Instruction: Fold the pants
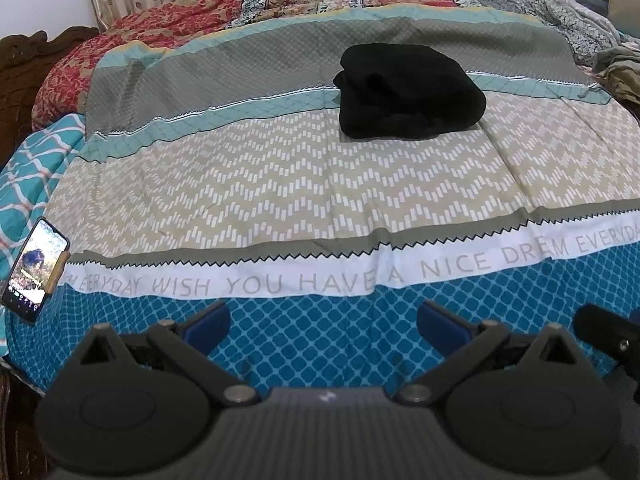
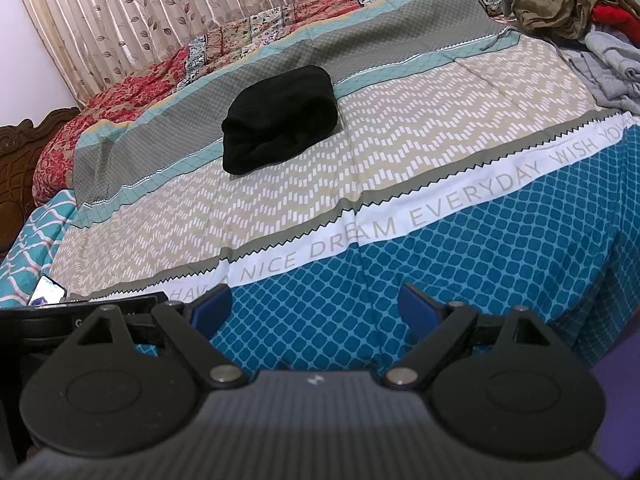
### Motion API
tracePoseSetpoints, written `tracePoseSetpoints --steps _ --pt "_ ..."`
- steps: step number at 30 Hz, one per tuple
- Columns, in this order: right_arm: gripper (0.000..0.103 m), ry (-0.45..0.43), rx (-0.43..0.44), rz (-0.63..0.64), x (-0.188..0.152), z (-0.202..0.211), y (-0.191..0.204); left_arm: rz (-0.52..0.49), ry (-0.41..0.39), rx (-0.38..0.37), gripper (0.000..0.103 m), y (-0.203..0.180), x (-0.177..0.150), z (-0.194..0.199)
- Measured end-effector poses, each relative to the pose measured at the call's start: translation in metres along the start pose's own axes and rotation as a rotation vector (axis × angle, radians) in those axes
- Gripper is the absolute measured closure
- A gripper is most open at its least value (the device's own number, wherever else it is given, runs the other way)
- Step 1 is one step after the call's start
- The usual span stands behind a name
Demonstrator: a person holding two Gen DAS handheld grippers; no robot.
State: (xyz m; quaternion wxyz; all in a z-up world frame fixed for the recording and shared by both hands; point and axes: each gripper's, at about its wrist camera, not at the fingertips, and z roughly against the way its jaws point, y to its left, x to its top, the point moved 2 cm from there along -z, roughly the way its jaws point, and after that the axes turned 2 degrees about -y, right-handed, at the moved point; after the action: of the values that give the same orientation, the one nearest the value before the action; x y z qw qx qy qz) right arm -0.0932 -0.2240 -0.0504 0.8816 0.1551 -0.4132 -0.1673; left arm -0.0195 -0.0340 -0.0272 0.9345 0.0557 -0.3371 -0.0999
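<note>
Black pants [image 1: 408, 92] lie folded into a compact bundle on the patterned bedspread [image 1: 280, 184], far from both grippers. They also show in the right wrist view [image 2: 278, 118], left of centre. My left gripper [image 1: 323, 322] is open and empty, held over the blue front edge of the bed. My right gripper [image 2: 314, 306] is open and empty, also over the blue front edge. Part of the right gripper [image 1: 608, 332] shows at the lower right of the left wrist view.
A lit phone [image 1: 34, 266] lies at the bed's left front corner. A pile of loose clothes [image 2: 580, 12] sits at the far right. A red floral quilt [image 1: 132, 36] and curtain [image 2: 140, 12] are behind. A wooden headboard [image 2: 20, 168] stands at left.
</note>
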Motion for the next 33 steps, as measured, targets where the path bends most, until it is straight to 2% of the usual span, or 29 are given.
tracePoseSetpoints --steps 17,33 --pt "0.011 -0.021 0.003 0.003 0.004 0.001 -0.003 -0.005 0.005 0.003 0.000 -0.001 -0.001 -0.002" --pt "0.011 -0.097 -0.006 0.011 0.009 0.010 -0.005 -0.022 -0.015 0.000 0.000 -0.003 -0.002 0.003"
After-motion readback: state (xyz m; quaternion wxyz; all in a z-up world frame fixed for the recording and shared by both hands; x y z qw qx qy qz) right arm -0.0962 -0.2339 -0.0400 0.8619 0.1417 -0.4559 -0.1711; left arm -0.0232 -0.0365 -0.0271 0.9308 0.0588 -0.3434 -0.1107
